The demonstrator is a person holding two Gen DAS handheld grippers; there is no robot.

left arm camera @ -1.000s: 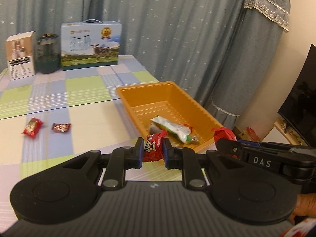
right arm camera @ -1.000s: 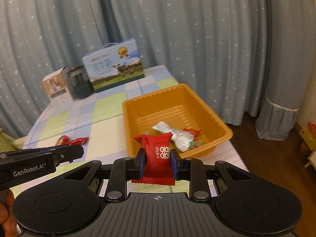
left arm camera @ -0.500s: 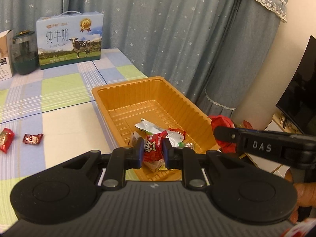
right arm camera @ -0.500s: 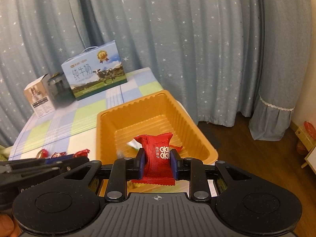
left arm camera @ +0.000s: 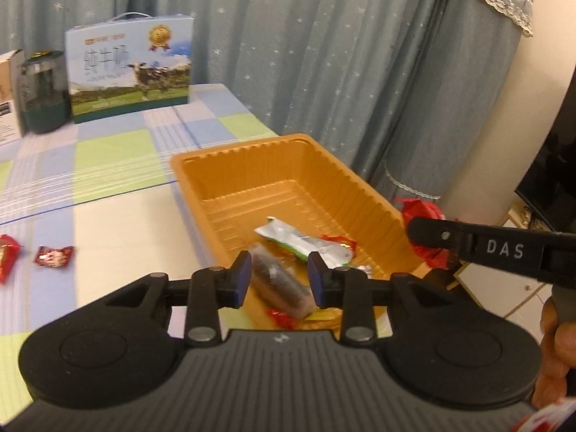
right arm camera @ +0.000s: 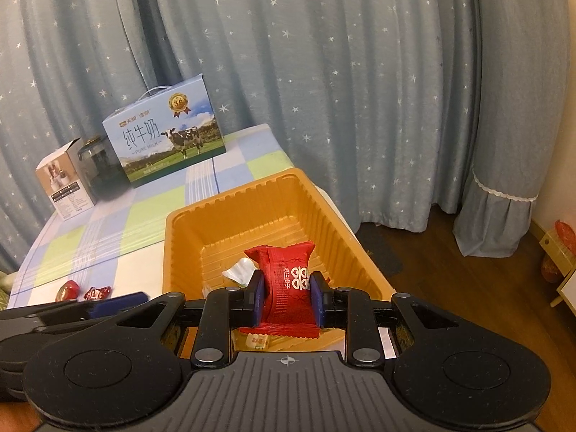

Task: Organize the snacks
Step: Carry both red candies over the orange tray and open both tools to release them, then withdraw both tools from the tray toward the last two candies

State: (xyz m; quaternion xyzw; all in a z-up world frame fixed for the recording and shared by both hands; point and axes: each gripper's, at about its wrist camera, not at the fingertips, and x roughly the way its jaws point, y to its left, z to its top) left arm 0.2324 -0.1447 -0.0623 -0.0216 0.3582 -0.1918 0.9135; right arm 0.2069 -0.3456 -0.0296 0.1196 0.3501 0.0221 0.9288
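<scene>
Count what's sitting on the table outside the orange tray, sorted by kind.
Red wrapped candies: 2
Boxes, a milk carton and a small white box: 2
Dark jar: 1
Total: 5

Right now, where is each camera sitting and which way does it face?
Left wrist: on the left gripper, angled down into the orange tray; its jaws are opening with nothing between them; the right gripper and part of a hand show at right.
Right wrist: on the right gripper, facing the same tray; it clamps a red candy; the left gripper shows at lower left.
Both share the tray, milk box and two loose candies.
</scene>
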